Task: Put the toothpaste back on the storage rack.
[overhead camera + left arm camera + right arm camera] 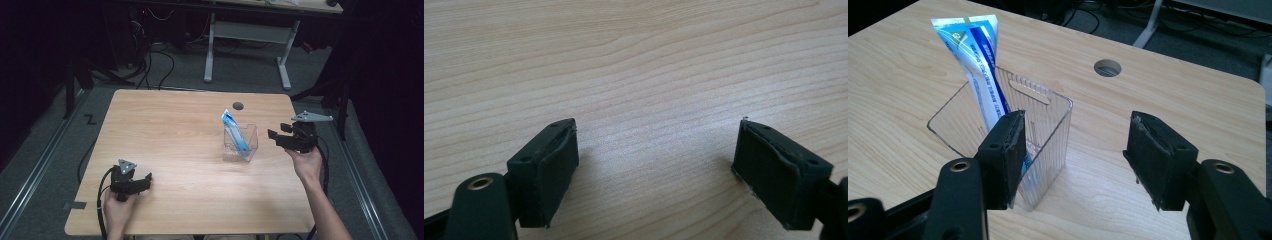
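Black padded jaws of the right gripper [1075,160] stand wide apart with nothing between them, just short of a clear bin [1045,130] on the table [1158,95]. Inside the bin a tube [979,65] leans against one wall, its flat crimped end sticking well above the rim. Across the table, near the front edge, the left gripper [131,179] rests low over bare wood, jaws likewise spread and empty, well apart from the bin.

Risk lies in the bin itself: thin, ribbed, see-through plastic with a slot handle, it looks light and would likely slide or tip if a jaw knocks its wall. The tube, glossy blue and white, soft-sided and tapering to its seal, could slip between the rubbery pads or buckle under a hard squeeze. Pulled at a slant, it might drag the bin along, since nothing holds the bin down. Pale wood-grain laminate appears smooth and offers little friction. A round cable hole [1107,67] sits beyond the bin.
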`<state>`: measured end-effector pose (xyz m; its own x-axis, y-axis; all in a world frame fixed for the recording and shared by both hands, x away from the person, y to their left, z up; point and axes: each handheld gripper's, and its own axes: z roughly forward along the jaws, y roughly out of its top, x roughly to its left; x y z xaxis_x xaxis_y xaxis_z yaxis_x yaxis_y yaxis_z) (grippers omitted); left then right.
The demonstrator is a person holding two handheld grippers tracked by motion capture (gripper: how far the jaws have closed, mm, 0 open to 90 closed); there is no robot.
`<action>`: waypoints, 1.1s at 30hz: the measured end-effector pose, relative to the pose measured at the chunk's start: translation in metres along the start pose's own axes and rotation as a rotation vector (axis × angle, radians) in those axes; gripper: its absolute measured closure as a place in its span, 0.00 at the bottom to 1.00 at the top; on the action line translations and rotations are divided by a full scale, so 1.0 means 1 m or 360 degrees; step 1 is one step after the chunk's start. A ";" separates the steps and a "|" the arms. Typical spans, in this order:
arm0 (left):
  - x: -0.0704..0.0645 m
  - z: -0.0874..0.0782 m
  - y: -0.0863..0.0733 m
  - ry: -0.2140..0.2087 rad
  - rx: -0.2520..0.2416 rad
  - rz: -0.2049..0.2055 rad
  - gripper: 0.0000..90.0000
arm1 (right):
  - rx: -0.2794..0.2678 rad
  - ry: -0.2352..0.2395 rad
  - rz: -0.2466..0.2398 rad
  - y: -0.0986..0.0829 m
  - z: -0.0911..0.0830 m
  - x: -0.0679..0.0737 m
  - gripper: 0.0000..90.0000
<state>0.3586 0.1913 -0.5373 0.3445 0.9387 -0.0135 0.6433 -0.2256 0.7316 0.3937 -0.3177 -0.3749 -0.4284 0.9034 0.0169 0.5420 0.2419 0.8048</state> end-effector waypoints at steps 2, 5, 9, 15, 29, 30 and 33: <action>0.000 0.000 0.000 0.0000 0.0000 0.0000 0.20 | 0.0000 -0.0006 0.0009 -0.002 -0.001 -0.002 0.45; 0.000 0.000 0.000 0.0000 0.0000 0.0000 0.20 | -0.0005 -0.0013 0.0018 -0.004 -0.004 -0.004 0.45; 0.000 0.000 0.000 0.0000 0.0000 0.0000 0.20 | -0.0008 -0.0022 0.0023 -0.007 -0.006 -0.006 0.45; 0.000 0.000 0.000 0.0000 0.0000 0.0000 0.20 | -0.0017 -0.0033 0.0044 -0.012 -0.010 -0.010 0.45; 0.000 0.000 0.000 0.0000 0.0000 0.0000 0.20 | -0.0024 -0.0050 0.0091 -0.026 -0.015 -0.018 0.45; 0.000 0.000 0.000 0.0000 0.0000 0.0000 0.20 | -0.0025 -0.0050 0.0096 -0.028 -0.015 -0.019 0.45; 0.000 0.000 0.000 0.0000 0.0000 0.0000 0.20 | -0.0022 -0.0052 0.0108 -0.031 -0.016 -0.021 0.45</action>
<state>0.3586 0.1912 -0.5373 0.3444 0.9387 -0.0136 0.6434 -0.2254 0.7316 0.3742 -0.3497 -0.3907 -0.3668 0.9288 0.0524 0.5590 0.1751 0.8105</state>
